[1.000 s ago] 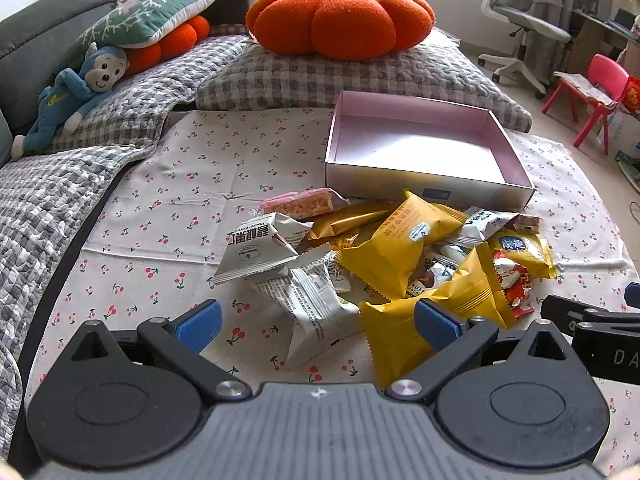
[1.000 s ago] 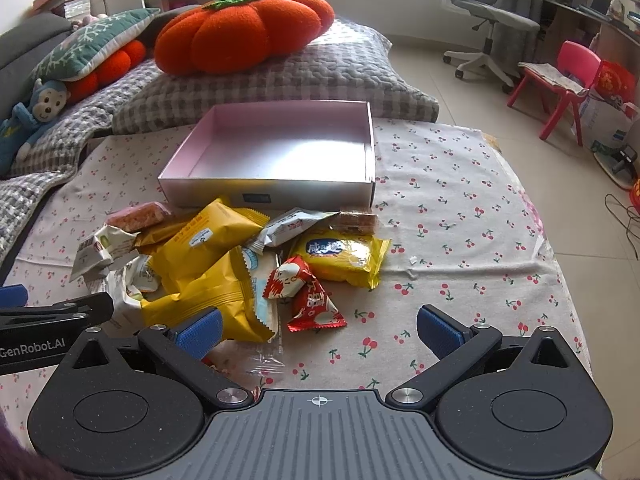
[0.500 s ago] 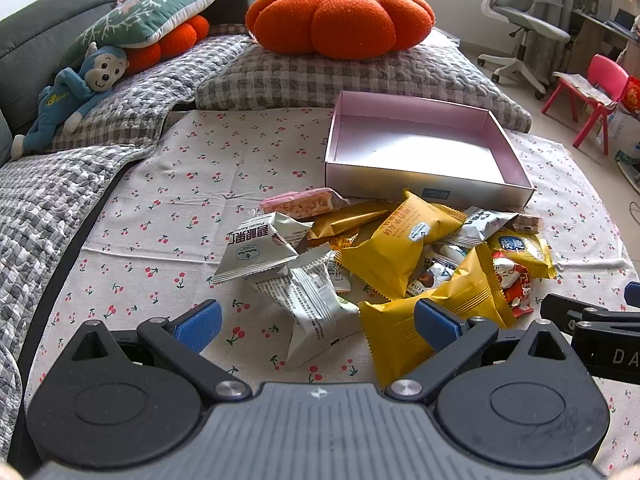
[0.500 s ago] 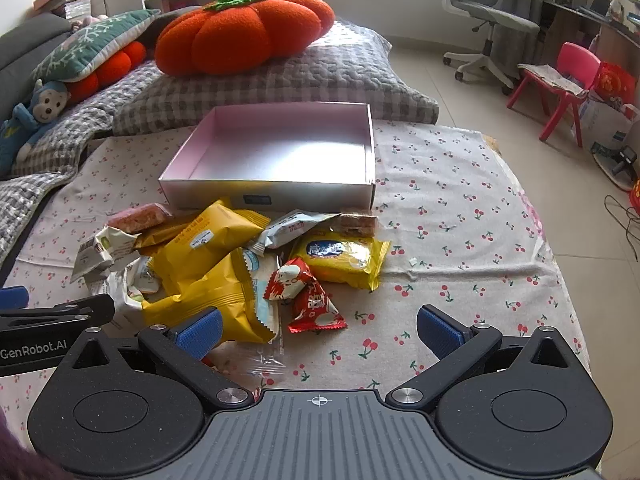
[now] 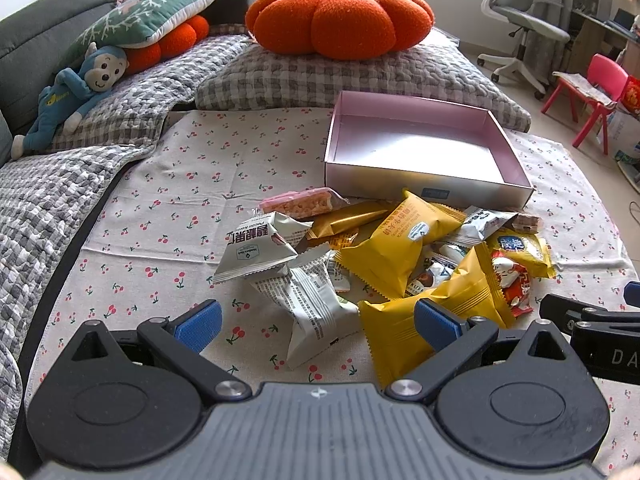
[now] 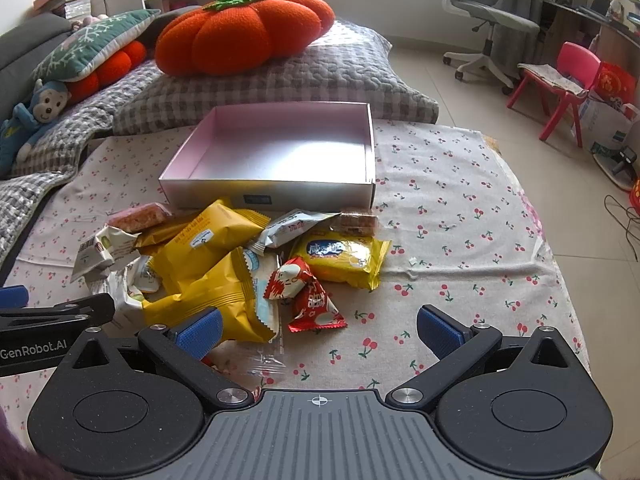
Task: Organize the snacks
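Both grippers, left gripper (image 5: pixel 316 322) and right gripper (image 6: pixel 319 330), hover low in frame with fingers spread wide, holding nothing. Mid-frame, the snack pile (image 5: pixel 384 256) lies on the cherry-print cloth (image 5: pixel 168 208), just before the pink box (image 5: pixel 412 152), whose interior is bare.

Each claw is a dark grey ribbed body with two black round housings, silver screws at the pivots and black arms ending in blue ribbed pads; left claw (image 5: pixel 316 322), right claw (image 6: pixel 320 330); white "GenRobot.AI" lettering marks the left claw's side
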Tool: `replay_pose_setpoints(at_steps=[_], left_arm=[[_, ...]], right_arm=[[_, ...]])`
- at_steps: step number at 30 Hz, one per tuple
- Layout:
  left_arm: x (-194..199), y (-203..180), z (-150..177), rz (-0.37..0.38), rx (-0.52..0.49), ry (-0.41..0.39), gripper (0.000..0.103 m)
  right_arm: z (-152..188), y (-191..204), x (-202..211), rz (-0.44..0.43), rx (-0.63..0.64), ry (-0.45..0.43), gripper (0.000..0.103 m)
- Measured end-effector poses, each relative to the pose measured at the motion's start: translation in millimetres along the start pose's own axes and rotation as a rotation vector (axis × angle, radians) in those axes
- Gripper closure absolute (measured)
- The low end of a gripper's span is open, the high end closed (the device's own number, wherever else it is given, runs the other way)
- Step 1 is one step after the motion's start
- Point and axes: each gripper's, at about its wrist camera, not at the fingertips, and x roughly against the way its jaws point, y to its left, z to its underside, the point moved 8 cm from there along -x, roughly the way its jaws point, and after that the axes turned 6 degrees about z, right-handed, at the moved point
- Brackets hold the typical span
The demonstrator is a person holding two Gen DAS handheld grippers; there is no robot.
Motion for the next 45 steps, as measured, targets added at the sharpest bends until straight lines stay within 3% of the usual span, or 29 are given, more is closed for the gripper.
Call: replay_pose_setpoints(at_steps=[24,32,37,41,45], left_arm=[[0.1,3.1,0.2,0.001,0.004,0.002,0.0],[-1.2,5.8,-1.5,0.0,-0.014,0.007,0.0],[-0.9,8.0,-10.8,-0.008,-0.041,-0.027,0.0],[0.0,8.9,-25.8,0.002,-0.091,-0.06,0.0],[-9.9,10.7,-40.8,0.055,-0.115,-0.027,0.001]], right_arm=[[1.8,-0.3,-0.5,0.006,0.003,0.003,0.0],[-3.0,-0.6,-0.8,-0.044,-0.019,0.064,0.0],[-19.3,-9.5,-1.9,0.005,-0.01,0.053,0.0],[-31.5,-15.2,-12.6,-0.029,-0.032,0.105,0.0],[-44.0,-16.1,-25.3,-0.089,-0.052,0.145,0.0]])
